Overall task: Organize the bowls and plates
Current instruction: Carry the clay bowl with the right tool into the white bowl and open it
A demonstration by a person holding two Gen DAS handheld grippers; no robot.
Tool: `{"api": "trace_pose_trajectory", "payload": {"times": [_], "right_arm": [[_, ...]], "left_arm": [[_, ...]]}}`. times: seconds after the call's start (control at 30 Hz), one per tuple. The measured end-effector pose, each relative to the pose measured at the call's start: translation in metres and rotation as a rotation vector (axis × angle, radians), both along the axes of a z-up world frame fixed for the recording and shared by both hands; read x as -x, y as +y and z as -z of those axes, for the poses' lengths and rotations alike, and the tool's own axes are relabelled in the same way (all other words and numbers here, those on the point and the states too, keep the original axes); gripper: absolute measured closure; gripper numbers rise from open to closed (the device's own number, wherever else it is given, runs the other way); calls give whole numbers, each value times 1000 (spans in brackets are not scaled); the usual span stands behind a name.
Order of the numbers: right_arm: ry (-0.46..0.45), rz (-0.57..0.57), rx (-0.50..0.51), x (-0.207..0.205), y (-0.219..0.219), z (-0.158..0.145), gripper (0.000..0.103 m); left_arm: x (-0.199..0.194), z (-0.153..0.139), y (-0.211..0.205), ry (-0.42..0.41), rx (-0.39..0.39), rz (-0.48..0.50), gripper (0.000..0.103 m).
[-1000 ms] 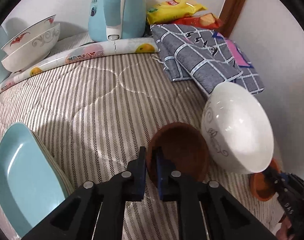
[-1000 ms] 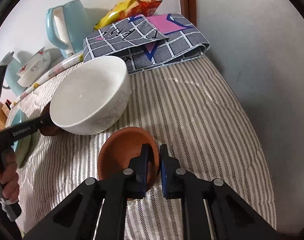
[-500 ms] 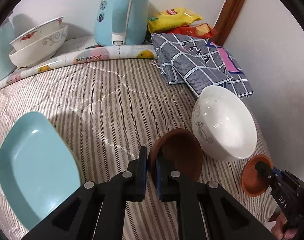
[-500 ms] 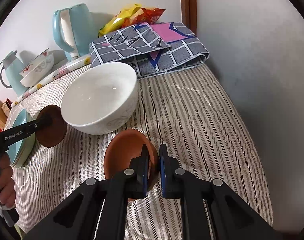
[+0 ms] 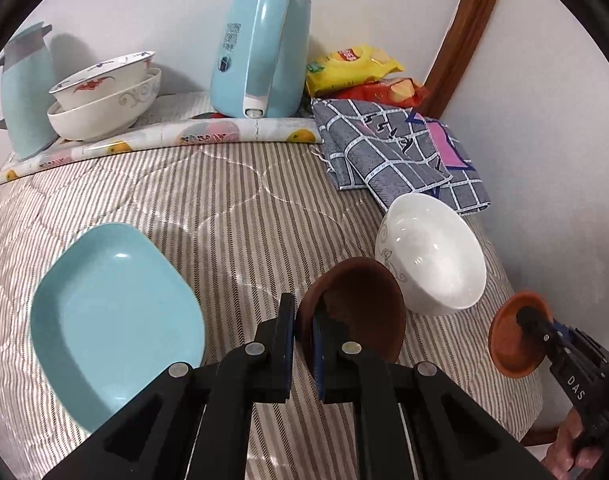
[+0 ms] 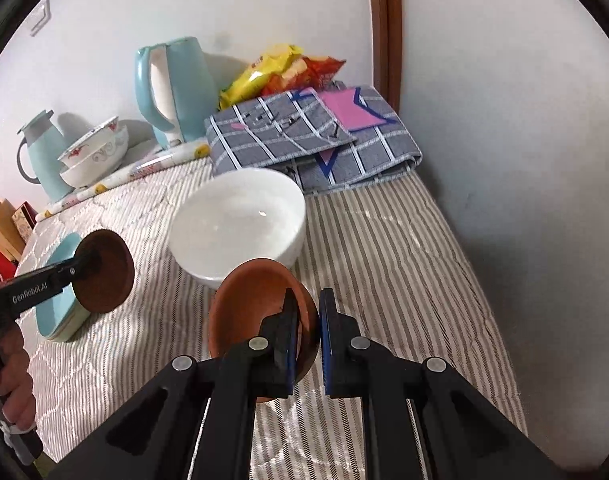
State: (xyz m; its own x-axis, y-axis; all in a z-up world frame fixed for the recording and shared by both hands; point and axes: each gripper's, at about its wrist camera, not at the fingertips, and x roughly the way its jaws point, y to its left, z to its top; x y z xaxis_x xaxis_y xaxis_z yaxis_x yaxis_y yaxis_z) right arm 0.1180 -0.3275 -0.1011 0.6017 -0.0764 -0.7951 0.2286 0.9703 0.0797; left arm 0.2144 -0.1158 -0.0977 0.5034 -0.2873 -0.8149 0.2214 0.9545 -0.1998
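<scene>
My left claw gripped the dark saucer — teal plate just left, nearer it. My right claw clamped the orange saucer.

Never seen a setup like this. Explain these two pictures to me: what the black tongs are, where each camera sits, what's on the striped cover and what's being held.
There is no robot here. A person holds one two-fingered tool in each hand, and each tool carries a wide-angle camera looking along its fingers, so the black arms at the bottom of each picture are the tool itself.

In the left camera's picture, the left hand-held gripper is shut on the rim of a dark brown dish. In the right camera's picture, the right hand-held gripper is shut on an orange-brown dish.

On the striped cover lie a light blue plate and a white bowl. At the back are two stacked bowls, a blue kettle, a folded checked cloth and snack bags.
</scene>
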Motion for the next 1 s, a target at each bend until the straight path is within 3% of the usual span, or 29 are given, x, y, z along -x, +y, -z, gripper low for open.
{"api": "trace_pose_trajectory", "payload": {"times": [0.47,1.0], "right_arm": [[-52,-42,37,-16,13,-28,93],[-48,-74,36,-47,19,-19,93]], "left_arm": [[8,-17,17,-29,3,-45,95],[-5,-15,20,-18,7,-59,95]]}}
